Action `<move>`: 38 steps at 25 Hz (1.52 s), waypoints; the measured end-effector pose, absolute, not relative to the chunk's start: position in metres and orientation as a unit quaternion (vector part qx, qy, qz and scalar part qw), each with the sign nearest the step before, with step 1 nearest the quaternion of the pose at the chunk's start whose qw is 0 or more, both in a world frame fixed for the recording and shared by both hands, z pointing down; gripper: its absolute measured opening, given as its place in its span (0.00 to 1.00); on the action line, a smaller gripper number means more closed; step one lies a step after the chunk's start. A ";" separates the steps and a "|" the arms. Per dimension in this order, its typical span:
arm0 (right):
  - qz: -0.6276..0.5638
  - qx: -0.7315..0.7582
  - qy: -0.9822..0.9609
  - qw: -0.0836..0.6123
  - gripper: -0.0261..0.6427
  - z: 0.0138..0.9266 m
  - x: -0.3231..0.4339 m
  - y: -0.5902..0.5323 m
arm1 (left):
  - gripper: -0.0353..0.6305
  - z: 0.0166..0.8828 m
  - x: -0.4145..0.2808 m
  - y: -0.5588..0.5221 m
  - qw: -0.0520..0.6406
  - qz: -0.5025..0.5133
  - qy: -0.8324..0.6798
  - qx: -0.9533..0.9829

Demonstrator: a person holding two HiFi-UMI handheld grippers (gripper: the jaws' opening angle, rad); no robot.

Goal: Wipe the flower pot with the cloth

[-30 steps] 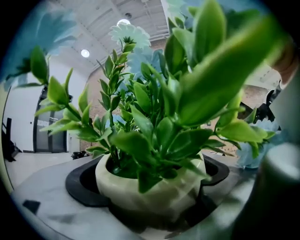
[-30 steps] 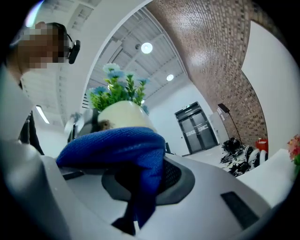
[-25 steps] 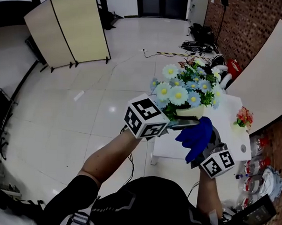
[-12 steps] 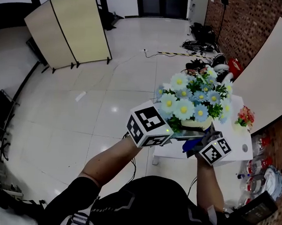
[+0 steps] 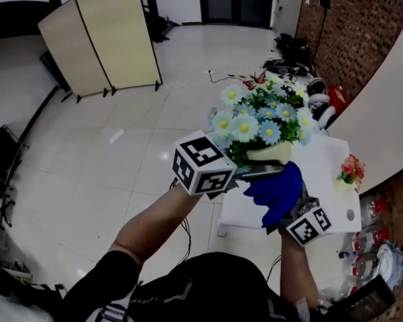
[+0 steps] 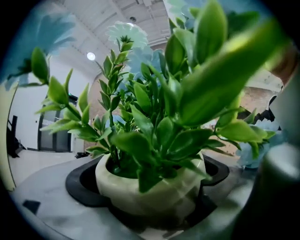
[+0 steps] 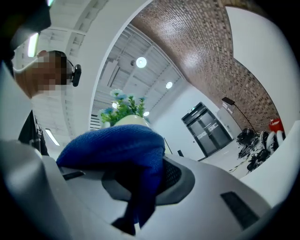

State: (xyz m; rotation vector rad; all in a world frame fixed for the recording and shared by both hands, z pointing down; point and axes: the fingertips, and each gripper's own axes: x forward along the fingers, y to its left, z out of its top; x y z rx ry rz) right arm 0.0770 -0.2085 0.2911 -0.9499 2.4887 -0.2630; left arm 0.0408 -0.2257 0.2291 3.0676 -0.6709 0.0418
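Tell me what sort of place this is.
Probably an indoor studio or lab space: a brick wall, a glossy tiled floor, a folding partition, and cabled equipment by that wall.

The person wears a black short-sleeved top point(image 5: 209, 291) with grey straps point(image 5: 113, 313), and the left hand-held gripper point(image 5: 260, 170) and right hand-held gripper point(image 5: 286, 201) each carry a white cube point(image 5: 202, 165) with black squares.

There is one cream rounded ceramic flower pot point(image 5: 268, 152) of blue and white daisies, one blue knitted cloth point(image 5: 277, 190), two grippers, namely the left gripper point(image 5: 258, 171) and the right gripper point(image 5: 284, 206), one white desk point(image 5: 331, 163), one small pink posy point(image 5: 348, 169) and one beige two-panel folding screen point(image 5: 103, 36).
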 end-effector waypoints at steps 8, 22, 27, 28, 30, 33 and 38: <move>-0.106 -0.357 0.893 0.254 0.11 0.288 0.062 -0.193 | 0.91 0.230 0.046 -0.223 0.004 0.010 -0.190 0.982; -0.148 -0.333 0.883 0.296 0.11 0.289 0.033 -0.232 | 0.91 0.222 0.048 -0.216 0.002 -0.009 -0.194 0.981; -0.182 -0.317 0.876 0.313 0.11 0.303 0.043 -0.211 | 0.91 0.233 0.042 -0.238 -0.009 -0.003 -0.238 0.971; -0.190 -0.314 0.874 0.318 0.11 0.302 0.043 -0.206 | 0.91 0.232 0.039 -0.243 -0.012 -0.002 -0.246 0.969; -0.204 -0.310 0.870 0.324 0.11 0.300 0.043 -0.200 | 0.91 0.230 0.039 -0.248 -0.011 -0.004 -0.251 0.968; -0.219 -0.314 0.865 0.324 0.11 0.303 0.044 -0.200 | 0.91 0.234 0.045 -0.246 -0.002 -0.015 -0.247 0.969; -0.226 -0.316 0.867 0.311 0.11 0.307 0.031 -0.210 | 0.91 0.235 0.050 -0.235 0.025 -0.036 -0.222 0.974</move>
